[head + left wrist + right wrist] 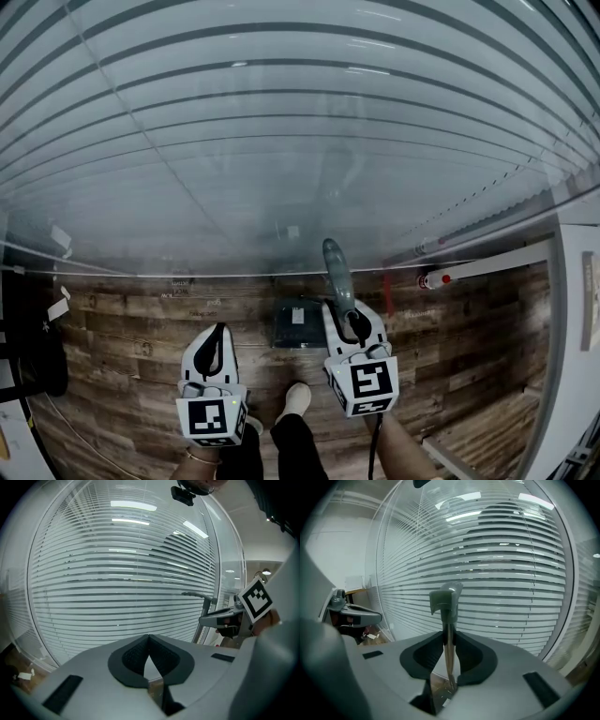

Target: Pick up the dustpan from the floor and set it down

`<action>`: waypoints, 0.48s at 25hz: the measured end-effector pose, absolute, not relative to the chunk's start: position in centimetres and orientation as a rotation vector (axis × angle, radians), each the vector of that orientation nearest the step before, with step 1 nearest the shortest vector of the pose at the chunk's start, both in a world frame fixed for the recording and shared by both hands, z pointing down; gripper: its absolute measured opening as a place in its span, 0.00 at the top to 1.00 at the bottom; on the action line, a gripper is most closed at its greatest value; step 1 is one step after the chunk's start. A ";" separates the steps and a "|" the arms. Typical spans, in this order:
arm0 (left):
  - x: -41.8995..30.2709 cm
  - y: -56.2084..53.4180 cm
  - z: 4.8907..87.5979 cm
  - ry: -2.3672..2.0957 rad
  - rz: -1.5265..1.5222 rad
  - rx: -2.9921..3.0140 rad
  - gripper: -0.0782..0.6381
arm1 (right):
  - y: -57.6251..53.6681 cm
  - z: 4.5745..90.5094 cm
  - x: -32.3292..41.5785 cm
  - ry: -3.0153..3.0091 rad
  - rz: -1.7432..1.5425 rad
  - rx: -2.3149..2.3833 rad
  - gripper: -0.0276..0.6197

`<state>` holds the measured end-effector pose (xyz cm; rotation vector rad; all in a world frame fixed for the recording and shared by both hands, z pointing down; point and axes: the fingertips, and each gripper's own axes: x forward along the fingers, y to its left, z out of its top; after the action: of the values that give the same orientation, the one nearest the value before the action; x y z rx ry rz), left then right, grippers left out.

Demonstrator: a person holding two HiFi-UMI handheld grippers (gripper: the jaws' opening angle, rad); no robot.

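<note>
**Right tool clamped on dustpan handle, left tool closed and empty**

In the head view the right tool (345, 317) sits at lower centre-right of the frame, its jaws closed on the grey handle (336, 270) of the dustpan (298, 324). The handle rises out of the jaws toward the middle of the frame. The dark pan lies just left of that tool, over the wood-plank floor (131, 347); whether it touches the floor cannot be told.

The right gripper view confirms the grip. The right tool (449, 641) pinches the thin handle (446, 599) between its pads, and the handle's wider end stands upright above the jaws, at mid-frame.

The left tool (219, 330) is at lower left in the head view, well apart from the dustpan. In its own view the left tool (149, 637) has its jaw tips together with nothing between them.

Striped blinds (281, 141) fill the upper part of the frame. A white shoe (295, 398) shows at bottom centre, between the two tools.
</note>
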<state>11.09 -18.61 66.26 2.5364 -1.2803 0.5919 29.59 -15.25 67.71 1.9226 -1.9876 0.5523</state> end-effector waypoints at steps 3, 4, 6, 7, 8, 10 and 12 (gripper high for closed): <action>10.9 -18.7 66.3 -1.282 0.597 2.535 0.87 | -15.2 67.7 30.0 -1.979 0.556 1.941 0.81; 10.8 -18.7 66.3 -1.282 0.596 2.535 0.87 | -15.2 67.7 30.0 -1.978 0.557 1.946 0.81; 10.6 -18.8 66.3 -1.283 0.596 2.533 0.87 | -15.3 67.8 30.0 -1.975 0.559 1.954 0.81; 10.5 -18.9 66.3 -1.284 0.596 2.533 0.87 | -15.3 67.8 30.0 -1.973 0.559 1.958 0.81; 10.4 -18.9 66.4 -1.284 0.598 2.533 0.87 | -15.3 67.8 30.0 -1.971 0.559 1.962 0.81; 10.4 -18.9 66.4 -1.284 0.599 2.532 0.87 | -15.3 67.9 30.1 -1.966 0.562 1.969 0.81; 10.2 -19.0 66.4 -1.286 0.599 2.530 0.87 | -15.4 68.0 30.1 -1.963 0.569 1.976 0.81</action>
<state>10.25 -18.97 66.42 2.5295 -1.2863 0.5992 30.09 -15.36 67.98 1.9760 -1.9627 0.5686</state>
